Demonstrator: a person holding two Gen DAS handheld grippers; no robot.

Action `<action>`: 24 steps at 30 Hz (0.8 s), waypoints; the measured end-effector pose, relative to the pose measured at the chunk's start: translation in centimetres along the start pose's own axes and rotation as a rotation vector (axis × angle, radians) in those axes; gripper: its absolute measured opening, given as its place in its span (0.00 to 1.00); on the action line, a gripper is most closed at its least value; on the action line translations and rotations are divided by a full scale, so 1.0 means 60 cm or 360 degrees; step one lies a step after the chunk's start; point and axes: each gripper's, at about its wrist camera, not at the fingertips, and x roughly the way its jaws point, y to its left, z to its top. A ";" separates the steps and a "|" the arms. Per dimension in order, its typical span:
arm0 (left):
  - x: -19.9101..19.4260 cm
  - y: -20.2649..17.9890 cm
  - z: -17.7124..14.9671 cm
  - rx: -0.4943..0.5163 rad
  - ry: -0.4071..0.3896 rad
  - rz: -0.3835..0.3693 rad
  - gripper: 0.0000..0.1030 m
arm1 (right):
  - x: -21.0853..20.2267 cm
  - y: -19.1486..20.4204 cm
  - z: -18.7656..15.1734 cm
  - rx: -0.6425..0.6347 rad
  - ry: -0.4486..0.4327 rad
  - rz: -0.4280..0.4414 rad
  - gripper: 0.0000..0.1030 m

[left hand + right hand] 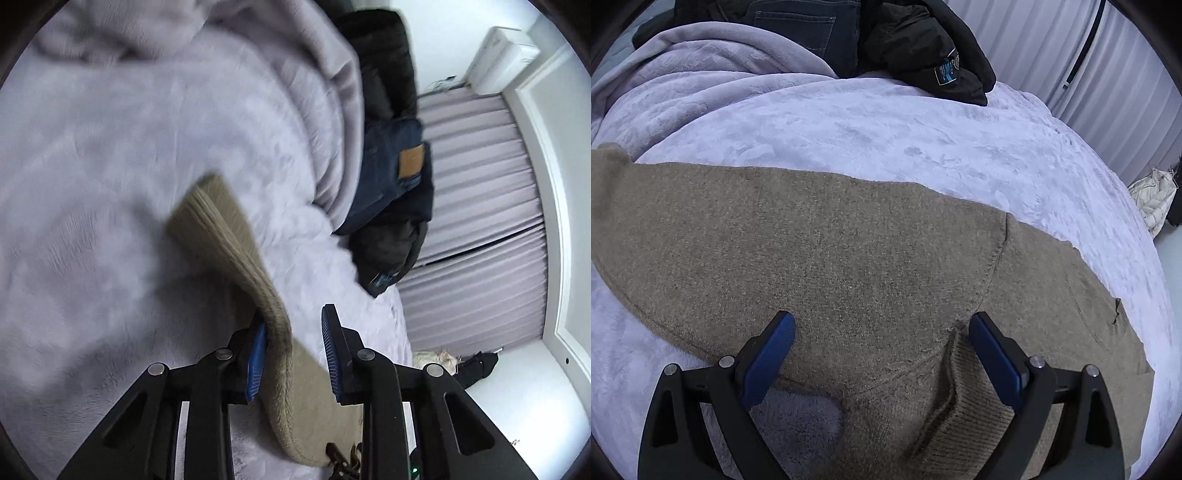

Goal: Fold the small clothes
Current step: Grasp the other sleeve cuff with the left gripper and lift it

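Sweater [236,258] edge rests against left gripper [293,354] pad, jaws apart; right gripper [882,354] wide open

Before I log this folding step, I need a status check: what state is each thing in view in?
Tan sweater: spread flat on the bed, one ribbed edge lifted between the left jaws.
Left gripper: partly closed; only the left pad touches the edge.
Right gripper: open, over the sweater near its cuff.
Lilac blanket: covering the bed, bunched at the far side.
Jeans: folded, on the dark clothes pile.
Black jacket: crumpled.
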 end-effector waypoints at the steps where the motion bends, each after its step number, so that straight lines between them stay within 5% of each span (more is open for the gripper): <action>1: 0.013 0.011 -0.003 -0.0015 0.0032 0.0033 0.28 | 0.000 0.000 -0.001 -0.0003 -0.0004 -0.0002 0.94; 4: 0.048 0.041 -0.002 -0.0044 0.0107 0.0196 0.25 | 0.001 -0.003 -0.002 0.0006 -0.0001 0.0008 0.94; 6: 0.044 0.054 -0.002 -0.0041 0.0088 0.0231 0.04 | -0.005 -0.005 0.001 0.0003 0.0003 0.0007 0.94; 10: 0.024 0.041 -0.004 0.0058 0.0059 0.0242 0.04 | -0.025 -0.022 0.019 0.0054 -0.0086 -0.0060 0.94; 14: 0.011 -0.029 -0.023 0.0350 -0.0033 0.0370 0.04 | 0.034 -0.020 0.052 0.0113 0.0111 -0.0156 0.94; 17: -0.003 -0.061 -0.033 0.0481 -0.0087 0.0459 0.04 | 0.035 0.023 0.071 0.0142 0.0091 -0.0223 0.94; 19: -0.006 -0.069 -0.032 0.0503 -0.0113 0.0488 0.04 | 0.019 0.076 0.080 0.0044 0.0023 -0.0051 0.94; 22: -0.006 -0.080 -0.035 0.0529 -0.0083 0.0560 0.04 | 0.000 0.149 0.082 -0.0136 0.0068 0.0519 0.91; 24: -0.010 -0.101 -0.046 0.0598 -0.0091 0.0599 0.04 | -0.024 0.137 0.073 -0.0069 0.0051 0.0573 0.90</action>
